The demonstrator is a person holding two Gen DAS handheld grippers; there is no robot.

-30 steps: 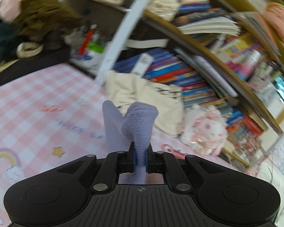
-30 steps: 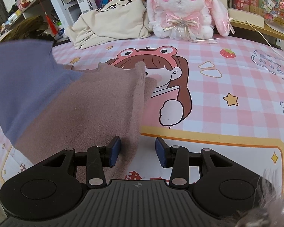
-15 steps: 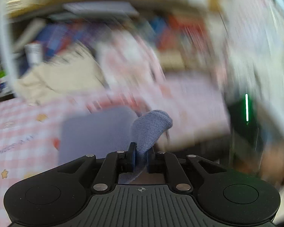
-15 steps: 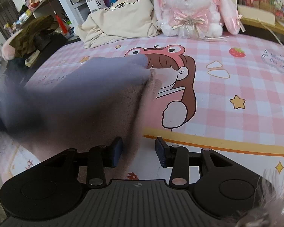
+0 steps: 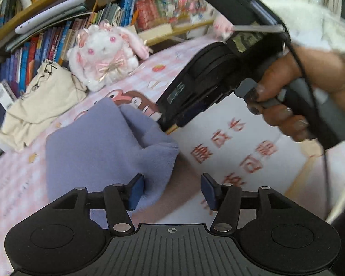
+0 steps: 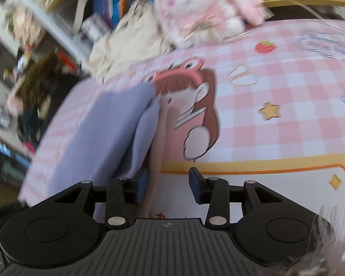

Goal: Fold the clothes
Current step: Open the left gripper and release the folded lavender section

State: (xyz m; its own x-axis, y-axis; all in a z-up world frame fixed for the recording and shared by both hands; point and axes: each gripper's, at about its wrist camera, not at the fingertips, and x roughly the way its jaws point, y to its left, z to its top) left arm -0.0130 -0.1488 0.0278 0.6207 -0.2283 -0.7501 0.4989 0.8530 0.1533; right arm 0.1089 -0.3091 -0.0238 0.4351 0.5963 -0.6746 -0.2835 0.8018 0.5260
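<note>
**Fold laid over, left jaws letting go**

Where a second ago the left gripper [image 5: 171, 191] pinched a raised edge of the lavender garment [image 5: 108, 147] with its jaws shut, those jaws are now opening — the cloth lies beside the left pad, no longer pinched. The garment rests folded on the pink checked cover [image 6: 276, 73], its upper layer doubled over, so this fold looks delivered and only smoothing or a further fold seems left. The left gripper points steeply down over the garment's near edge. The right gripper [image 6: 168, 185], held in the person's hand [image 5: 310, 92], angles down just right of the cloth — its jaws stand partly apart and empty, the fabric edge just beside its left pad.
</note>
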